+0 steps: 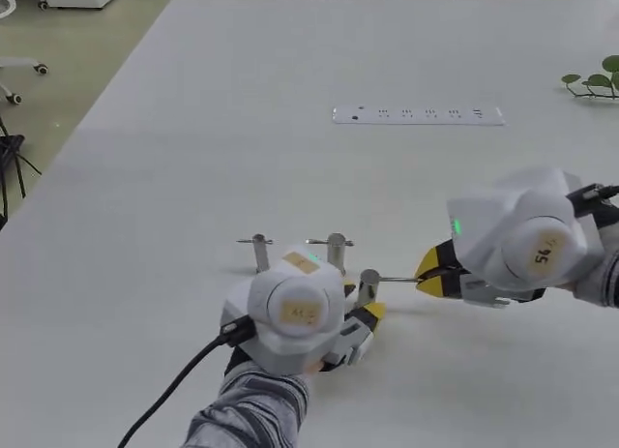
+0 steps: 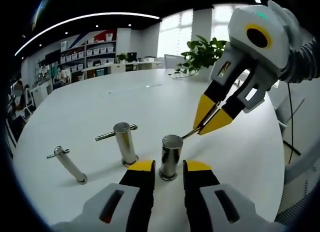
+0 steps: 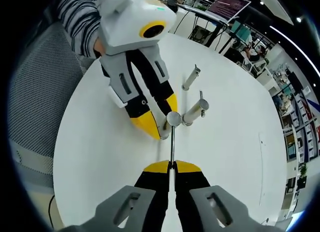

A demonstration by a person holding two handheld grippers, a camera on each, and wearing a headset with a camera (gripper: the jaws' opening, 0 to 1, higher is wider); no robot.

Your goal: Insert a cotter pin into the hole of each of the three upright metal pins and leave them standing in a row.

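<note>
Three metal pins stand in a row on the white table (image 1: 242, 158). The far-left pin (image 1: 259, 252) (image 2: 69, 164) and the middle pin (image 1: 336, 247) (image 2: 124, 142) each carry a cotter pin through the top. My left gripper (image 1: 363, 305) (image 2: 169, 166) is shut on the base of the third pin (image 1: 368, 283) (image 2: 170, 154) (image 3: 173, 119), holding it upright. My right gripper (image 1: 430, 274) (image 3: 172, 165) is shut on a thin cotter pin (image 1: 397, 279) (image 3: 172, 142). The cotter pin lies level and its tip meets the top of the third pin.
A white power strip (image 1: 418, 115) lies further back on the table. A small green plant (image 1: 598, 80) sits at the far right edge. A black cable (image 1: 174, 390) trails from the left gripper toward the near edge. Chair wheels (image 1: 29, 71) stand on the floor at left.
</note>
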